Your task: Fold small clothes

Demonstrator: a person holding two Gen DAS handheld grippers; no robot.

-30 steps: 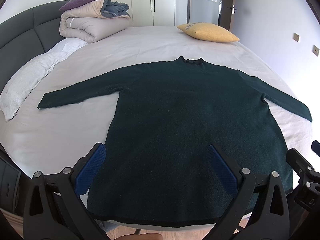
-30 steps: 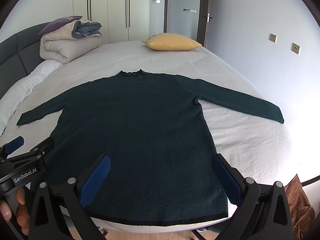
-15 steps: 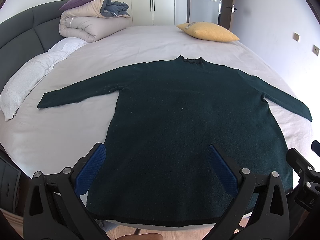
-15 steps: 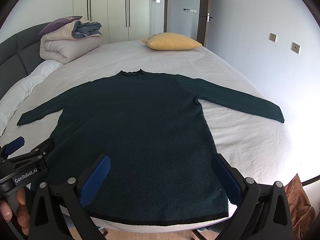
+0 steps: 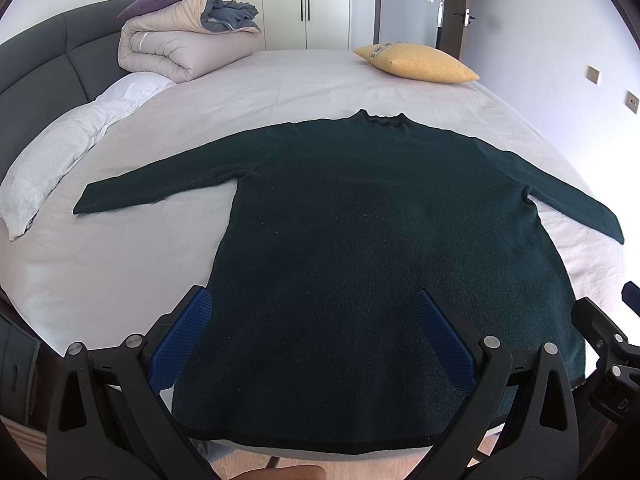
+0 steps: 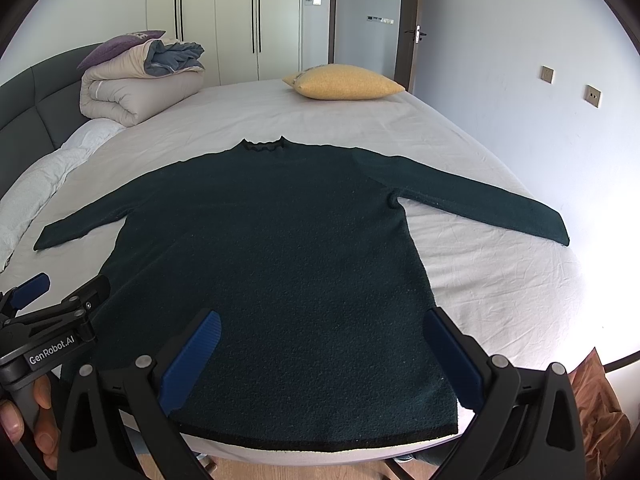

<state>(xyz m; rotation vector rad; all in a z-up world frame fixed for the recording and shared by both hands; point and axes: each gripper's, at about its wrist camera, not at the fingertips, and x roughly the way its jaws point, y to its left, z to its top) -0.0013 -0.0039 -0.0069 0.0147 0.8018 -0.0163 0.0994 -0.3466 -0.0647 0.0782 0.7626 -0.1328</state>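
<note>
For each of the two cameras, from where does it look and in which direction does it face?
Left wrist: sits on the left gripper near the foot of the bed, looks along the open fingers over the green sweater toward the wardrobe; the right gripper's edge shows at right.
Right wrist: sits on the right gripper, facing the same way; the left gripper and the hand holding it show at left.
Both share the sweater, yellow pillow and folded duvet.

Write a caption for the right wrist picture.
Open right gripper poised over the hem of a dark green sweater spread flat on a bed.
</note>
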